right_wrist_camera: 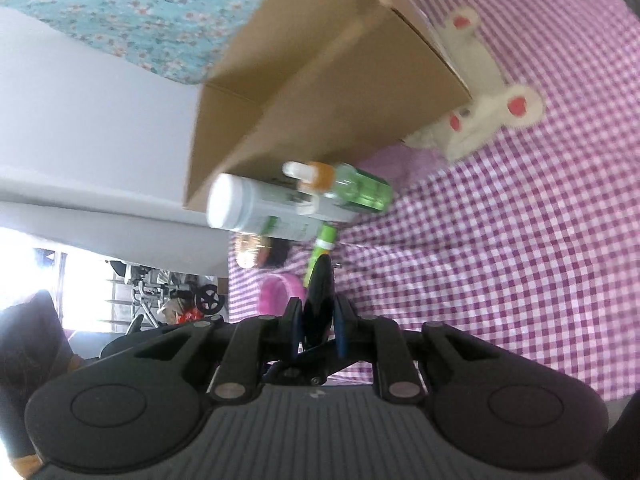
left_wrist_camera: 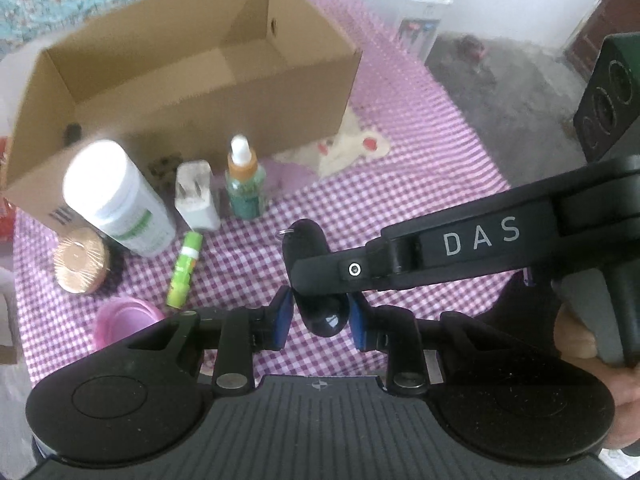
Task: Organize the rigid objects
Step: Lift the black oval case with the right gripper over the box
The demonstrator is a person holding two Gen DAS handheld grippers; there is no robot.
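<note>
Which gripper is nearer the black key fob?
Right, narrowly: the right gripper looks closed on the black key fob across its flat faces, while the left gripper flanks its lower end, open, with slim gaps.

- Left gripper (left_wrist_camera: 320, 314) — blue pads either side of a black key fob (left_wrist_camera: 316, 280), not clearly pressing.
- Right gripper (right_wrist_camera: 316, 316) crosses from the right, fingers closed on it.

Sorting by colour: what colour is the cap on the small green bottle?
White, above an orange collar on the bottle; clearest in the left wrist view.
</note>
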